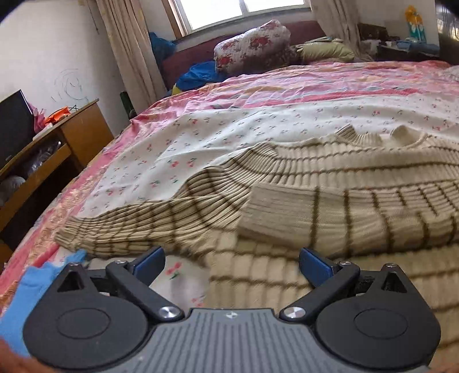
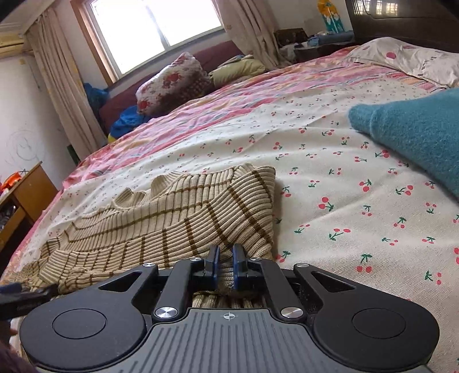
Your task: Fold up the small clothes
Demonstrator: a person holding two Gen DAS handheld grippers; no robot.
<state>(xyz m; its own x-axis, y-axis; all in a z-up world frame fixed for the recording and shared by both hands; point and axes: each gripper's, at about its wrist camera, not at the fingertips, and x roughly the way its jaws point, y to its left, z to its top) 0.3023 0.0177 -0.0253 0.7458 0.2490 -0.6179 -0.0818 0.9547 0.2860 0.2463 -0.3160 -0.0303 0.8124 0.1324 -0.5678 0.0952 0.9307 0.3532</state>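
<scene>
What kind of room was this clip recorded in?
Most likely a home bedroom. A wide bed with a pink-bordered, cherry-print sheet fills both views, a rolled floral quilt lies by the curtained window, and a wooden desk stands beside the bed.

Bedroom, daylight through window [image 2: 155,31]. Beige curtains [image 1: 129,57] either side. White wall [image 1: 43,48], scribbled. Wooden desk [image 1: 74,134] left of bed [image 1: 287,86]; cherry-print and pink bedcover. Floral quilt roll [image 2: 172,83] below window. Dark headboard [image 2: 401,23].
</scene>
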